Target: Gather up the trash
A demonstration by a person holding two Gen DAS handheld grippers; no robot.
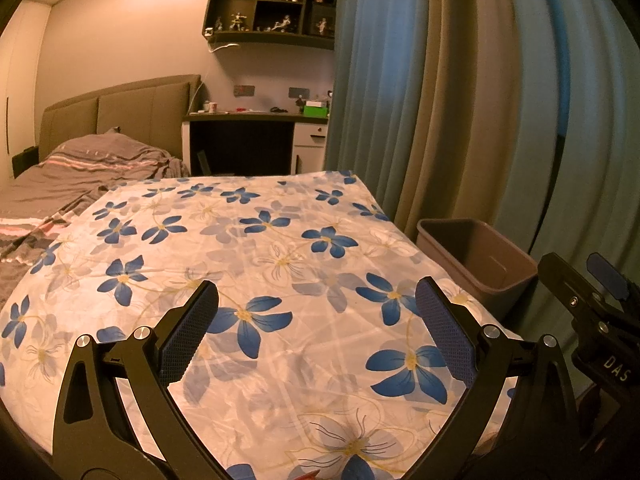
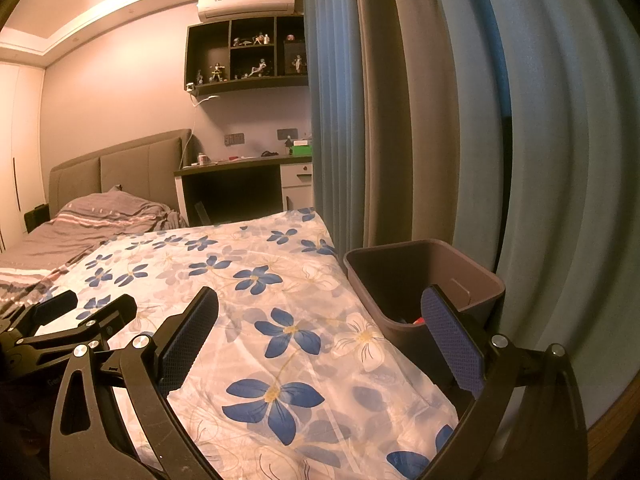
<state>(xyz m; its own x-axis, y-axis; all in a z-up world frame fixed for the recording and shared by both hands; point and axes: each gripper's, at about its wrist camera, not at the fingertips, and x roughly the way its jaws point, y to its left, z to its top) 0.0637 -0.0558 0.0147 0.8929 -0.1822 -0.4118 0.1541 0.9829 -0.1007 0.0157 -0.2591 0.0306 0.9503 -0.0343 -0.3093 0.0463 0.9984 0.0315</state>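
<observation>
1. The trash bin [image 2: 420, 280], a grey rectangular tub, stands on the floor just beside the right edge of the flower-printed cloth [image 2: 280, 300], with the blue curtain [image 2: 540, 140] right behind it.
2. Inside the bin, low against its near wall, a bit of red trash [image 2: 418, 321] shows; the rest of the contents is too dark to tell.
3. The right gripper [image 2: 320, 336] hangs over the cloth's right edge, jaws spread wide and holding nothing; its right finger overlaps the bin's near rim in the right wrist view.
4. The left gripper [image 1: 318, 330] hovers over the middle of the cloth, jaws likewise released and empty.
5. The cloth covers a raised flat surface; I cannot tell what lies beneath it.
6. Farther back are a bed [image 1: 80, 168] with grey striped bedding, a table [image 1: 248, 116] against the wall carrying small items, and a dark wall shelf [image 1: 272, 4] of figurines.
</observation>
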